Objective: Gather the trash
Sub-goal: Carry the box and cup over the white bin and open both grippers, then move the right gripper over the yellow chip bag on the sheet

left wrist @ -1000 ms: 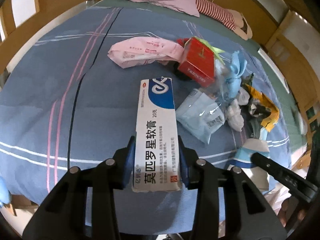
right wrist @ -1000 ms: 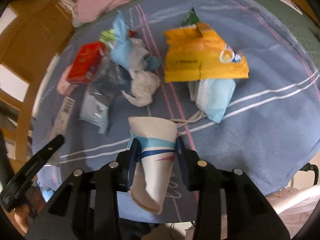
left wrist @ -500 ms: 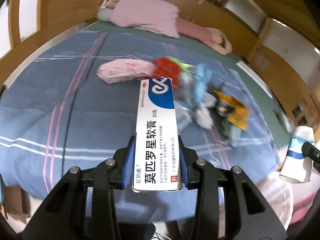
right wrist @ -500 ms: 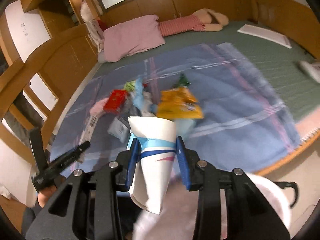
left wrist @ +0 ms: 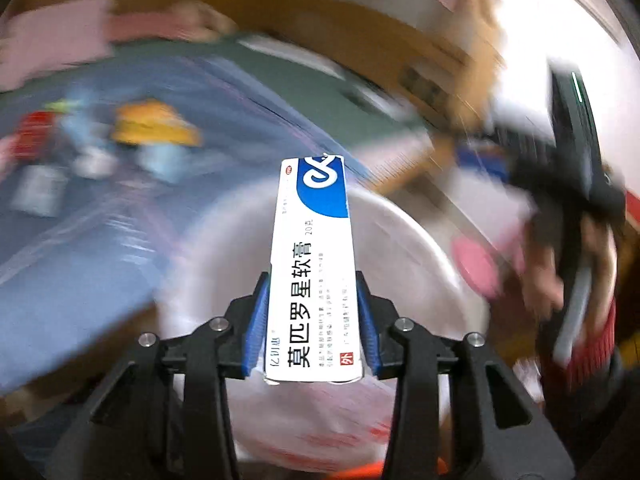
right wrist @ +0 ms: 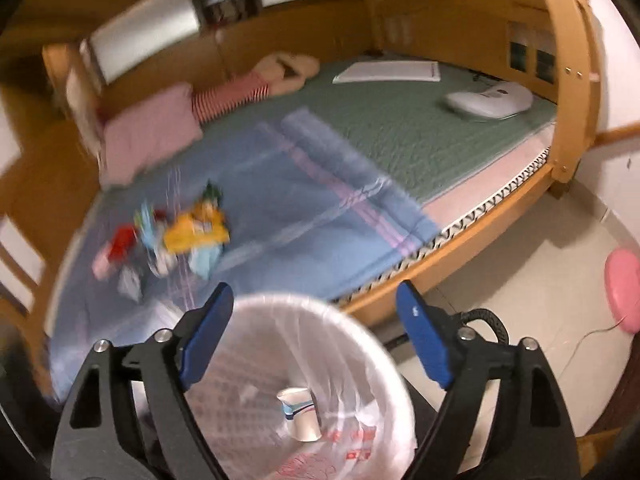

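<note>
My left gripper is shut on a white and blue ointment box and holds it above a white bin lined with a plastic bag. My right gripper is open and empty above the same bin. A white and blue paper cup lies inside the bin. Several pieces of trash remain on the blue blanket: a yellow snack bag, a red box and crumpled tissues. The left wrist view is blurred by motion.
The wooden bed frame edges the bed beside the bin. A pink pillow, a white pad and a white device lie on the bed. A pink round object sits on the floor at right.
Both grippers swung from the bed to over the bin. My right gripper opened and the paper cup dropped into the bin. The left still holds the box.
</note>
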